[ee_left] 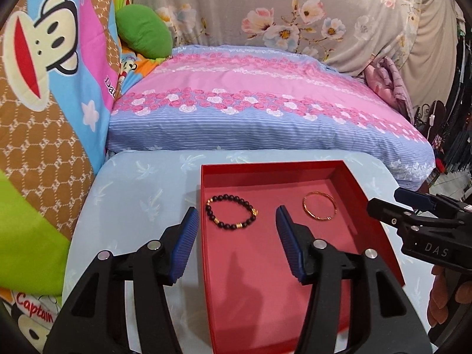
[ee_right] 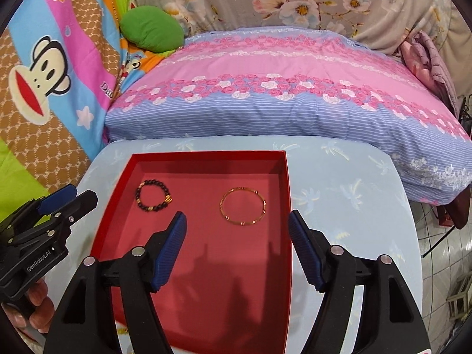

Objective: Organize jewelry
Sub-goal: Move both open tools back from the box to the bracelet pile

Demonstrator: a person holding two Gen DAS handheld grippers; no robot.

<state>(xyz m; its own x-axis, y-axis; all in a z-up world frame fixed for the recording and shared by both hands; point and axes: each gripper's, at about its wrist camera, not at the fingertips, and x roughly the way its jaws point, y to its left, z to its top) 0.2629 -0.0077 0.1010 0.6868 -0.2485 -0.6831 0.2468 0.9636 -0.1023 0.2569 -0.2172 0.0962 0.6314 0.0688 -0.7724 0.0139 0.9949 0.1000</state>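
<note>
Both bracelets lie flat in the far half of the red box point(ee_right: 287, 206) on the tabletop point(ee_right: 339, 177): the beaded bracelet point(ee_right: 153, 195) toward the far left, the gold bangle point(ee_right: 243, 206) to its right, the two well apart. Your left tongs point(ee_left: 236, 230) and right tongs point(ee_right: 237, 230) both hang spread wide above the box, holding nothing. The bangle looks light, stiff, thin and likely slippery, so pinch across its rim at one side. The beaded one is probably strung and limp; take a bead squarely, because it will sag and may roll.
</note>
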